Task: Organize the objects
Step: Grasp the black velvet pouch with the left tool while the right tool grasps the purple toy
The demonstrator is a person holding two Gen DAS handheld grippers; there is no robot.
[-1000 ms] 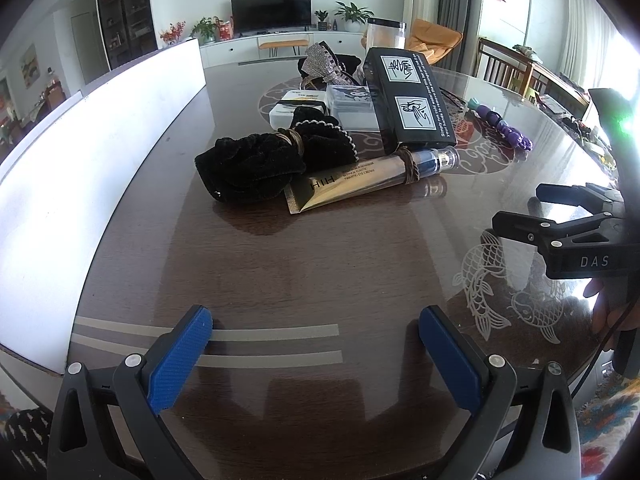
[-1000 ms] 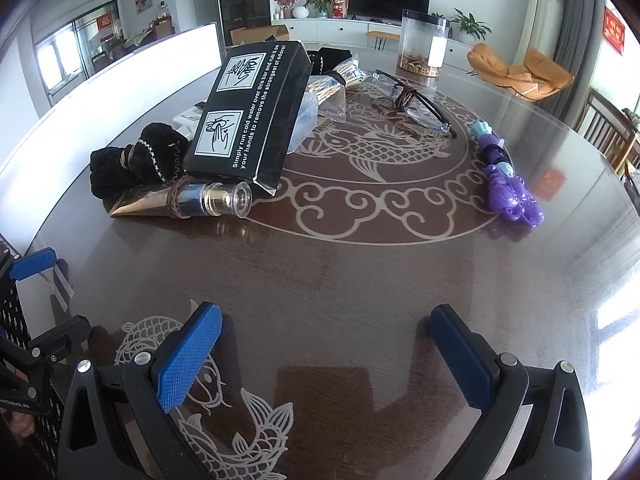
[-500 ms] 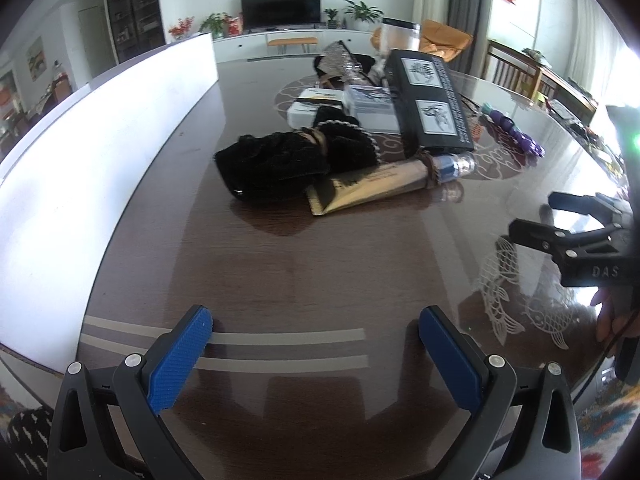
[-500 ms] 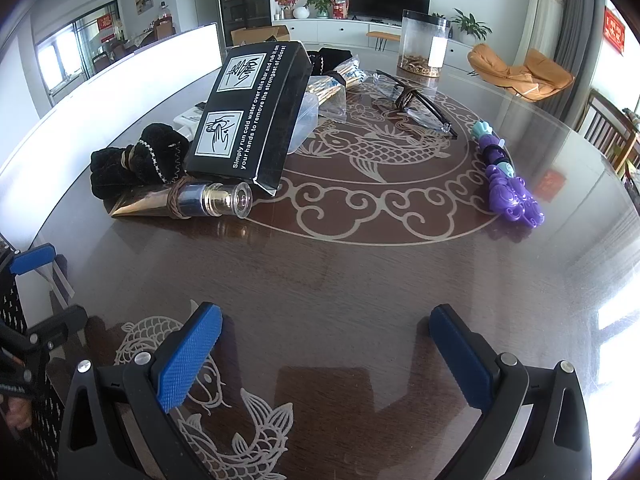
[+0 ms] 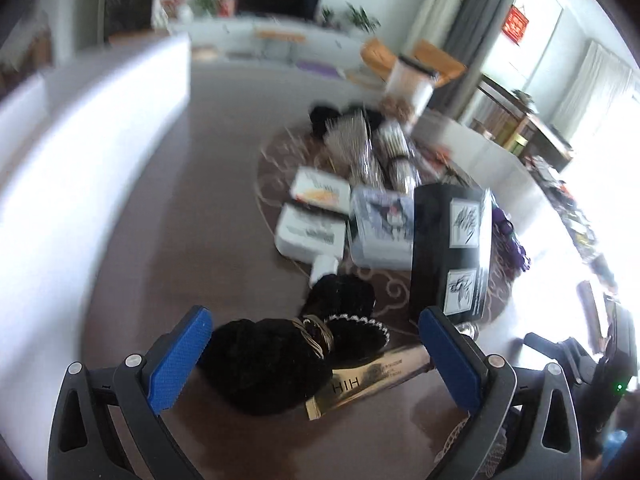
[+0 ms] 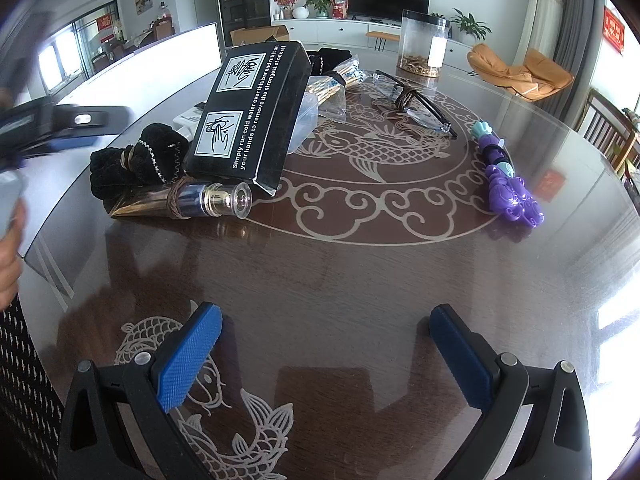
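A black velvet scrunchie bundle [image 5: 276, 360] lies on the brown table, next to a gold tube [image 5: 368, 380] and a black box [image 5: 452, 248]. My left gripper [image 5: 316, 364] is open and hovers above, its blue fingers either side of the bundle and tube. In the right wrist view the bundle [image 6: 136, 164], the tube with its clear cap [image 6: 192, 200] and the black box [image 6: 248, 112] lie at the left. My right gripper [image 6: 324, 356] is open and empty over bare table, near the front edge.
White boxes [image 5: 312, 232], a clear case [image 5: 380, 228] and wrapped sticks [image 5: 360, 148] lie behind the bundle. Glasses [image 6: 416, 104], a purple toy [image 6: 508, 180] and a clear jar [image 6: 424, 44] sit further right. A white panel [image 5: 80, 152] borders the table's left side.
My left gripper has moved forward and up over the black bundle, which now lies between its fingers; the view is blurred by motion. The right gripper has not moved.
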